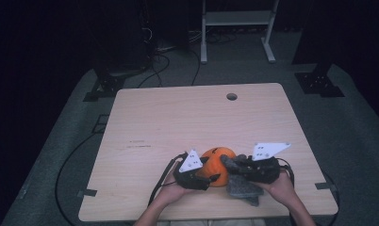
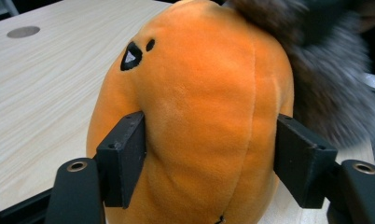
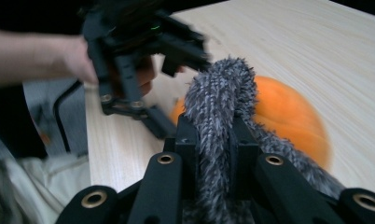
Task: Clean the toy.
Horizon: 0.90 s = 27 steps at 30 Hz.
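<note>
An orange plush pumpkin point(image 1: 217, 162) with a small black face mark stands near the table's front edge. My left gripper point(image 1: 211, 178) holds it from the left, and in the left gripper view both pads press into the pumpkin's point(image 2: 199, 107) sides. A grey fuzzy cloth point(image 1: 244, 188) hangs from my right gripper point(image 1: 232, 165), draped against the pumpkin's right side. In the right gripper view the jaws point(image 3: 213, 140) are shut on a fold of that grey cloth point(image 3: 218, 98), with the pumpkin point(image 3: 288, 116) behind it and the left gripper point(image 3: 143, 51) beyond. The grey cloth point(image 2: 330, 84) also brushes the pumpkin's top right.
The light wooden table point(image 1: 178, 117) has a round cable hole point(image 1: 232, 96) near its far edge. Black cables point(image 1: 70, 165) trail over the grey floor at the left. A white metal stand point(image 1: 237, 28) and dark equipment bases stand beyond the table.
</note>
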Tool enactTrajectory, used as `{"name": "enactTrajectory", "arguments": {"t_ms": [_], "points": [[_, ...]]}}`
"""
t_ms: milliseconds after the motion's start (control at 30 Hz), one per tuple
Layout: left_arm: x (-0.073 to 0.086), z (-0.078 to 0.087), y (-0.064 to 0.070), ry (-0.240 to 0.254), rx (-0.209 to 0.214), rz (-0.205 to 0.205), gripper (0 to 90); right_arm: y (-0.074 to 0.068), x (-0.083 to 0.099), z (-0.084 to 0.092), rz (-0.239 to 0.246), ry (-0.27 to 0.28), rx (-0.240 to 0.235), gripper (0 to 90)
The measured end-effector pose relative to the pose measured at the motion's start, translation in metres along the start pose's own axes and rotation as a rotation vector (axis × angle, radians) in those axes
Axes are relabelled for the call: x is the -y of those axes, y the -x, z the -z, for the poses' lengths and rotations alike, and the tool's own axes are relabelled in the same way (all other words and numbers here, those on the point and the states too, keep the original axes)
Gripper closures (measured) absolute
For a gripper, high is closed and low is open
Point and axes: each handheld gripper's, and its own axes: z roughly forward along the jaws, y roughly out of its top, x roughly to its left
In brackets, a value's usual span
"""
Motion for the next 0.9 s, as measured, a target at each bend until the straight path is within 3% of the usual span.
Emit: {"name": "enactTrajectory", "arguments": {"t_ms": [67, 100, 133, 167, 200, 233, 300, 367, 467, 533, 633, 733, 833, 900], "points": [[0.0, 0.002, -0.002, -0.003, -0.001, -0.001, 34.0, -0.002, -0.002, -0.004, 0.03, -0.015, 0.009, 77.1], [0.001, 0.006, -0.008, 0.017, 0.009, 0.057, 35.2, 0.002, -0.001, -0.002, 0.008, -0.001, 0.009, 77.3], [0.002, 0.008, -0.012, 0.029, 0.015, 0.087, 35.7, 0.008, 0.002, 0.002, -0.016, -0.003, 0.031, 77.3], [0.003, 0.009, -0.015, 0.039, 0.019, 0.111, 35.8, 0.014, 0.006, 0.005, -0.033, -0.018, 0.066, 77.4], [0.003, 0.009, -0.015, 0.039, 0.019, 0.111, 35.8, 0.014, 0.006, 0.005, -0.033, -0.018, 0.066, 77.4], [0.004, 0.009, -0.02, 0.053, 0.035, 0.147, 35.9, 0.024, 0.015, 0.009, -0.076, -0.042, 0.107, 77.4], [0.003, 0.007, -0.018, 0.051, 0.033, 0.14, 35.9, 0.022, 0.018, 0.007, -0.075, -0.051, 0.098, 77.3], [0.002, 0.005, -0.018, 0.051, 0.025, 0.148, 35.7, 0.012, 0.013, 0.001, -0.028, -0.054, 0.082, 77.2], [0.002, 0.005, -0.016, 0.05, 0.019, 0.141, 36.0, -0.002, 0.002, -0.006, 0.023, -0.026, 0.014, 77.2], [0.001, 0.005, -0.015, 0.042, 0.009, 0.123, 36.2, -0.004, -0.002, -0.008, 0.046, -0.047, 0.04, 77.3], [0.002, 0.007, -0.016, 0.047, 0.018, 0.131, 36.2, 0.01, 0.007, 0.0, -0.015, -0.025, 0.063, 77.3], [0.003, 0.008, -0.018, 0.05, 0.032, 0.139, 36.2, 0.025, 0.017, 0.011, -0.068, -0.058, 0.166, 77.3], [0.003, 0.005, -0.016, 0.056, 0.037, 0.14, 35.9, 0.03, 0.024, 0.012, -0.109, -0.052, 0.141, 77.3], [0.002, 0.004, -0.016, 0.06, 0.034, 0.146, 35.5, 0.025, 0.018, 0.009, -0.093, -0.017, 0.094, 77.2]]}}
